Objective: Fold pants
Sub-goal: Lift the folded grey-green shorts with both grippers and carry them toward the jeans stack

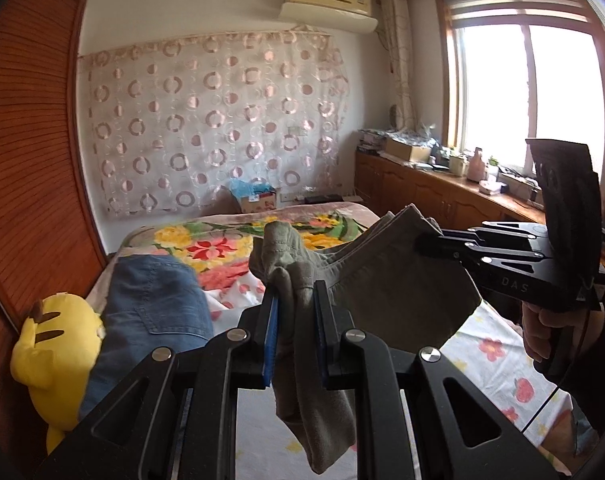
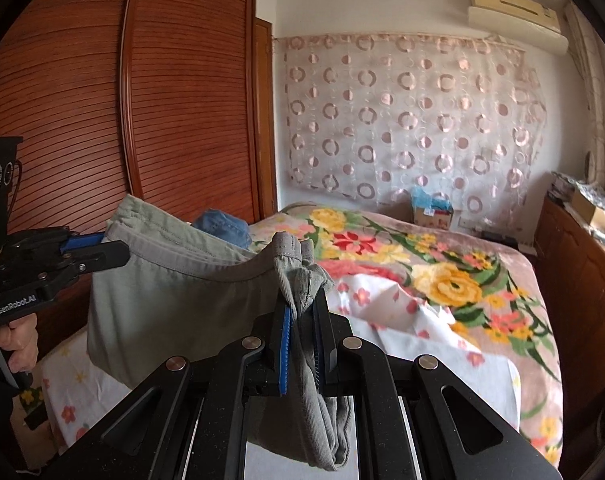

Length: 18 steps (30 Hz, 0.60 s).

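Note:
The grey-green pants (image 1: 402, 292) hang in the air above the bed, stretched between both grippers. My left gripper (image 1: 296, 304) is shut on one bunched end of the fabric; it also shows at the left of the right wrist view (image 2: 114, 250). My right gripper (image 2: 304, 320) is shut on the other bunched end; it shows at the right of the left wrist view (image 1: 426, 246). The pants (image 2: 174, 300) sag between them in several folded layers. Fabric hangs down below each gripper.
The bed (image 2: 442, 280) has a floral blanket and a white flowered sheet (image 1: 490, 360). Blue jeans (image 1: 154, 304) and a yellow plush toy (image 1: 58, 356) lie at its left. A wooden wardrobe (image 2: 142, 112) stands left; a cluttered wooden counter (image 1: 442, 184) runs under the window.

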Motion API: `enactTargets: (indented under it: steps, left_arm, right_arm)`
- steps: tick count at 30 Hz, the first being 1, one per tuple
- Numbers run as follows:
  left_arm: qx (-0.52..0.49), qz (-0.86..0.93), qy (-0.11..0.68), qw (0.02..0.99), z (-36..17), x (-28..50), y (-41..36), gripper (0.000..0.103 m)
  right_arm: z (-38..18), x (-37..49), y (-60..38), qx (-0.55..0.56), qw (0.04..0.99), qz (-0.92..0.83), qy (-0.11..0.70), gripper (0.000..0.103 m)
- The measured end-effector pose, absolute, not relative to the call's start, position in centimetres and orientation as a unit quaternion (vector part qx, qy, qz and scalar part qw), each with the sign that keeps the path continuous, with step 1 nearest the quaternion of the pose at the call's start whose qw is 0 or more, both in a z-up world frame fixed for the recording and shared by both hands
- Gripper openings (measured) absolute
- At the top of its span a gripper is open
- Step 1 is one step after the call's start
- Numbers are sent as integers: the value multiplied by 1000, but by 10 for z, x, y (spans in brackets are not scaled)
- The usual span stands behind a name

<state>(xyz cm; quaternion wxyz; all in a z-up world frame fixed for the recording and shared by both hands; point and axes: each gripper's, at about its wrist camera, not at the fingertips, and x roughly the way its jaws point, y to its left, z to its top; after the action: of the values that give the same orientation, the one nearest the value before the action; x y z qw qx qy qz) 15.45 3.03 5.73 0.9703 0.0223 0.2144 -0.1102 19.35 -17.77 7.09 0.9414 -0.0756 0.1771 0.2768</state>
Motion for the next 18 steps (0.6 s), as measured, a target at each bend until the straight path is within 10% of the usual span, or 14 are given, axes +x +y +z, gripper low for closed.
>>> enactTargets:
  steps: [18]
  left_arm:
    - [-3,24,216,976,47,172,132,17]
  right_arm:
    - [72,319,-108,-110,907,372,161,9]
